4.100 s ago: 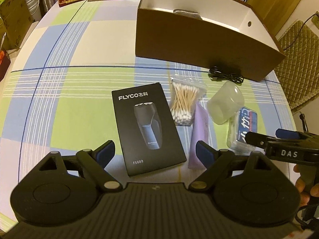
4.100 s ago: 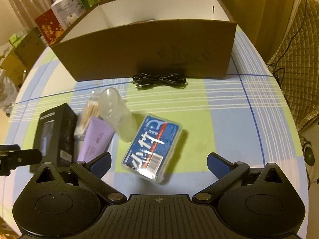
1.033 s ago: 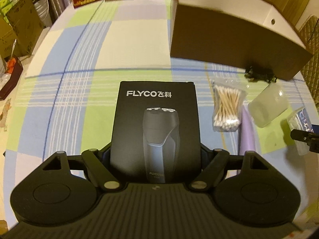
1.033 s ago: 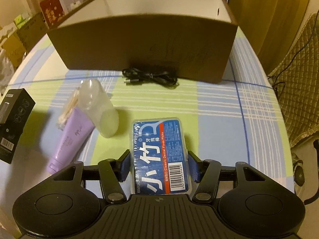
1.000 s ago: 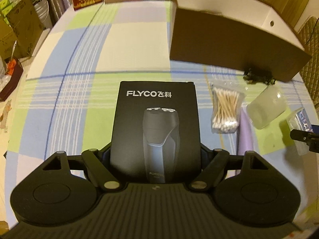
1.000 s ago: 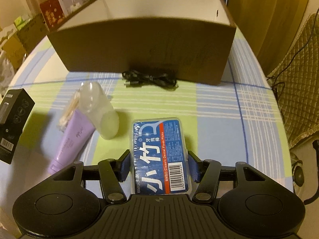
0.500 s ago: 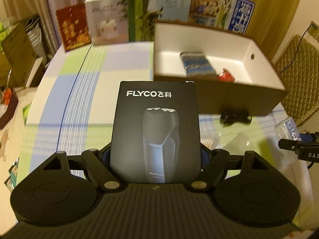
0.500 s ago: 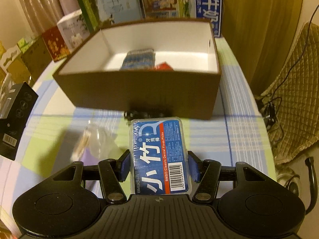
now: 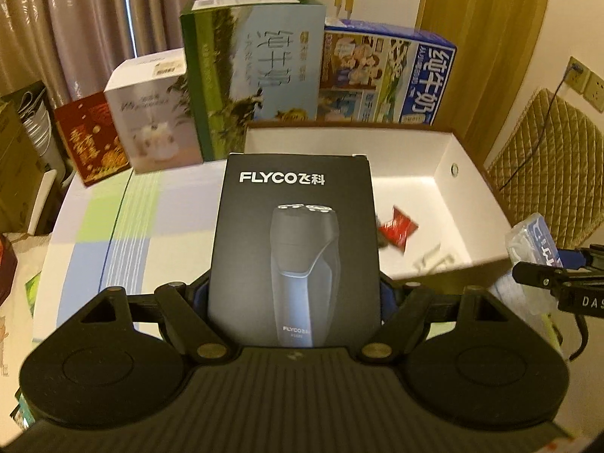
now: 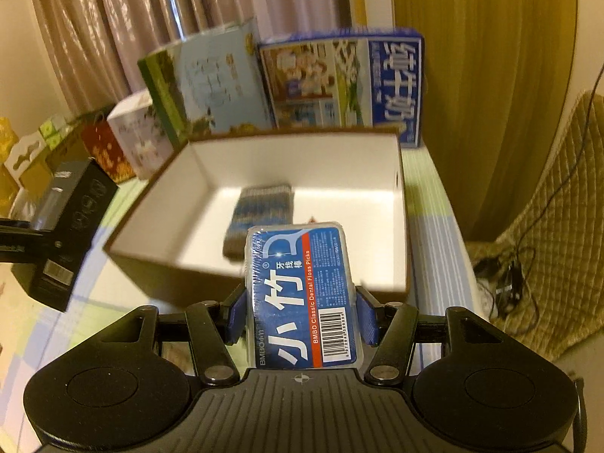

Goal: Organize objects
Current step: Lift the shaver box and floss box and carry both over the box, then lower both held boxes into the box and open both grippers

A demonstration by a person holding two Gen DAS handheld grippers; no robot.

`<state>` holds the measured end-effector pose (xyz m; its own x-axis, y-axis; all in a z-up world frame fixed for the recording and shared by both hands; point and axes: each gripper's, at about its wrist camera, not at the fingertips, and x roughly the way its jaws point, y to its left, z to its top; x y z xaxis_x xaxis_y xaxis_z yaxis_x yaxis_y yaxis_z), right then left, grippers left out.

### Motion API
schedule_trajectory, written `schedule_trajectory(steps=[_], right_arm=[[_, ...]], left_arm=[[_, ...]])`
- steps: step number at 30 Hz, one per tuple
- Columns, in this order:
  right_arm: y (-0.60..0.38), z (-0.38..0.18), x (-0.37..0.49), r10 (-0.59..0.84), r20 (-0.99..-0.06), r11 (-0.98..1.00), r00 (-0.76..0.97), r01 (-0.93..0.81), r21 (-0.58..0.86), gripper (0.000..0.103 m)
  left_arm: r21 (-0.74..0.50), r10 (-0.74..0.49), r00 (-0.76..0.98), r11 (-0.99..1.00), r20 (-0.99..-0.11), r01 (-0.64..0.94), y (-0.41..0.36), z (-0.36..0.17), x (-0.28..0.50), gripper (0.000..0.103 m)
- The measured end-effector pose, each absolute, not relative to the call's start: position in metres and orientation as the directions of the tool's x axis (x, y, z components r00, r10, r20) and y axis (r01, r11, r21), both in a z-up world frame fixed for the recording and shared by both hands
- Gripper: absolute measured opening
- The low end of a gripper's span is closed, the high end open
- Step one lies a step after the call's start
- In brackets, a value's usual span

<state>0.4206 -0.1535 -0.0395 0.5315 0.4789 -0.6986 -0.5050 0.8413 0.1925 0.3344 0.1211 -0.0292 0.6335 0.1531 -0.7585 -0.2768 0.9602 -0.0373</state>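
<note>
- Left claw [image 9: 294,298]: closed on the lower part of a black razor box [image 9: 296,249], blue pads pressed to its two long sides. Box held upright at frame centre, printed face to the camera, clear of the tabletop [image 9: 113,226].
- Right claw [image 10: 300,317]: closed on a blue floss pick pack [image 10: 302,298], pads on both long edges. Pack fills lower centre of the right wrist view, label up, raised off the tabletop.
- Open cardboard box [image 10: 402,226], brown outside and white inside, sits on the tabletop beyond both claws. In the left wrist view it lies at centre right, partly hidden behind the razor box.
- Inside the cardboard box: striped blue-grey cloth bundle [image 10: 260,213] on the floor of it (right wrist view); small red packet [image 9: 398,226] and some pale thin items near the front wall (left wrist view), too blurred to identify.
- The floss pick pack overlaps the front wall of the cardboard box in frame; cannot tell whether it is above the opening or just short of it.
- Right claw shows at right edge of left wrist view; left claw with razor box shows at left edge of right wrist view.
- Upper frame: milk cartons [image 9: 385,75] and gift boxes [image 9: 151,113] stand behind the cardboard box, curtains behind them.
</note>
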Motion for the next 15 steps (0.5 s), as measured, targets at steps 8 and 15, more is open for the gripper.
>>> schedule_trajectory(steps=[8,15], right_arm=[[-0.133,-0.034,0.468,0.482,-0.685,0.849,0.546,-0.485,0.211,0.055],[-0.124,-0.048,0.508,0.465,-0.703,0.864,0.538,-0.45,0.228,0.055]], left_arm=[[-0.028,0.15,0.62,0.963,-0.77,-0.267,0.13,-0.032,0.398,0.076],[0.021,0.178,0.568,0.962,-0.803,-0.27,0.139,-0.059,0.448,0.076]])
